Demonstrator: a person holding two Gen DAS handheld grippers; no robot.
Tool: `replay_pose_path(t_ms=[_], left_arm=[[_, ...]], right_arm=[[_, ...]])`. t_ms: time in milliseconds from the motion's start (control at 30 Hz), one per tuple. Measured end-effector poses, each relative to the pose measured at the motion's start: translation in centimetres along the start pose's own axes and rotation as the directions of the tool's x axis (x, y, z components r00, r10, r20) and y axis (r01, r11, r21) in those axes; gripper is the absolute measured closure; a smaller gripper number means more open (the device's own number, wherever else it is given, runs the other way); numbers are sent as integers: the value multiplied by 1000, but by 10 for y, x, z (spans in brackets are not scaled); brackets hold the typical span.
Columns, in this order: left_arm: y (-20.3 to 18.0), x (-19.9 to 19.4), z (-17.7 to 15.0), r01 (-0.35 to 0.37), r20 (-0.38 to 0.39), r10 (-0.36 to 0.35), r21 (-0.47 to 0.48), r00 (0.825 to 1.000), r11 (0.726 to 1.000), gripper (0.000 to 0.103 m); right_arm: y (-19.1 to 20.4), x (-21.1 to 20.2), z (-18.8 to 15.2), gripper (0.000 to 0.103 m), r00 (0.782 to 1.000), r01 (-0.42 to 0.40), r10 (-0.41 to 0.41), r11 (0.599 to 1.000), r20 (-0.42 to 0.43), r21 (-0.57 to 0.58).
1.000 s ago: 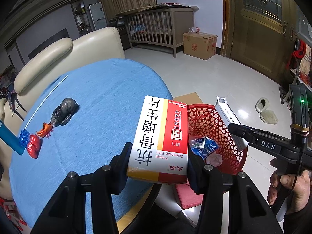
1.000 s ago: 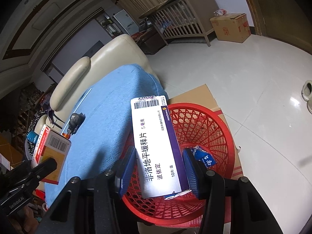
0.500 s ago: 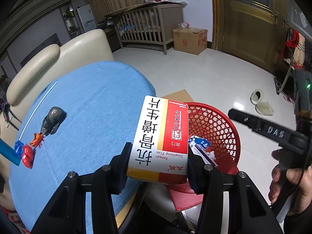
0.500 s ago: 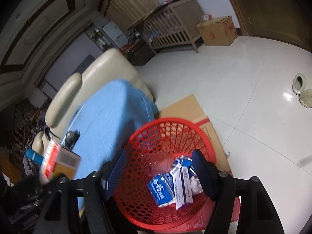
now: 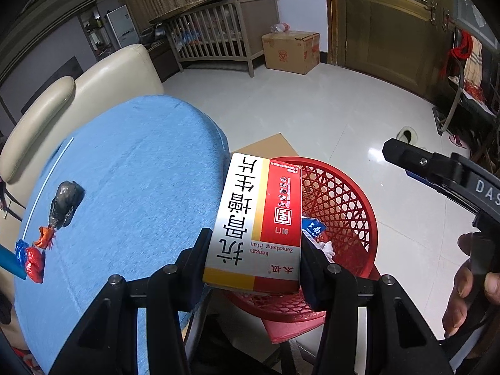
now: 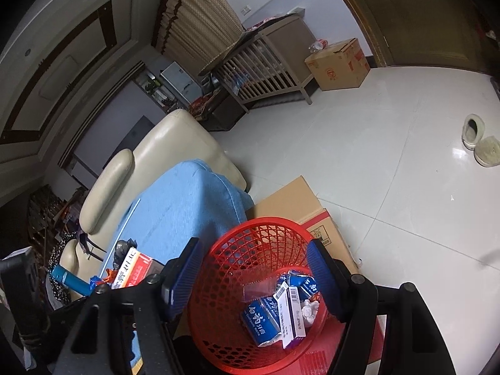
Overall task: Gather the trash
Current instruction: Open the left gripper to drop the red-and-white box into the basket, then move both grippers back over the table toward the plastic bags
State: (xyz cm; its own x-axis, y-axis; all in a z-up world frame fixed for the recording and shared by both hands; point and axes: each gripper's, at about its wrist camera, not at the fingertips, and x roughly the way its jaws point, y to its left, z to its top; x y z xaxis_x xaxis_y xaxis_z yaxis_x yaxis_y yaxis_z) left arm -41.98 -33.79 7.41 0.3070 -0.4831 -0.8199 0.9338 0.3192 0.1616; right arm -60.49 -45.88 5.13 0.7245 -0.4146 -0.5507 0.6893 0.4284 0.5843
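Black fingers of the left tool point(image 5: 254, 261) are clamped on a red, white and yellow medicine box point(image 5: 256, 222), pressing its two long sides and holding it above the near edge of the blue-covered table point(image 5: 131, 172), partly over the rim of the red mesh basket point(image 5: 343, 193). In the right wrist view that same box point(image 6: 134, 265) shows at the lower left, beside the table edge.

The right tool point(image 6: 254, 276) hangs over the basket point(image 6: 250, 237) with its blue-padded fingers point(image 6: 182, 273) spread wide apart and nothing between them. Directly beneath, in the bottom of the basket, lie a blue and white carton point(image 6: 261, 315), a long white box with barcodes point(image 6: 290, 315) and a wad of crumpled tissue point(image 6: 307, 309). The basket stands on the floor on a sheet of flattened cardboard point(image 6: 293, 197), just beside the table.

Farther back on the table lie a crumpled dark plastic bag point(image 5: 64, 203), a small orange wrapper point(image 5: 45, 237), a red and blue wrapper point(image 5: 29, 257) and a thin white straw point(image 5: 47, 184), all well apart from the held box. A cream sofa point(image 5: 93, 81) stands behind the table. Across the white tiled floor are a cardboard carton point(image 5: 292, 51), a wooden crib point(image 5: 215, 34) and a pair of slippers point(image 6: 479, 139).
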Motion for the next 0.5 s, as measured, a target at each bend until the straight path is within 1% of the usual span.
replay_pose_path(t_ms=[100,233,300,333,367,500], left_arm=[[-5,4,2,4,-8,-4,10,1000,1000,51],[-11,13,4,30,-37,-29,29,999,999,48],[-16,18,5,50,-56,-48,41,997,998,43],[-18,21,6,53,-69,-50,51,996,997,34],[-21,23,6,47,-79,-42,62,996,997,29],[-26,25,2,10,-82,-1,101,997,995,29]], right_arm=[[-1,-2,1,30,1000,-5,5,1000,7,7],[-4,-5,2,30,1000,-8,7,1000,17,17],[-5,-7,3,30,1000,-8,8,1000,26,23],[-5,-8,4,30,1000,-8,7,1000,31,26],[-6,-10,4,30,999,-8,7,1000,38,28],[-7,-12,6,30,999,-9,8,999,46,30]])
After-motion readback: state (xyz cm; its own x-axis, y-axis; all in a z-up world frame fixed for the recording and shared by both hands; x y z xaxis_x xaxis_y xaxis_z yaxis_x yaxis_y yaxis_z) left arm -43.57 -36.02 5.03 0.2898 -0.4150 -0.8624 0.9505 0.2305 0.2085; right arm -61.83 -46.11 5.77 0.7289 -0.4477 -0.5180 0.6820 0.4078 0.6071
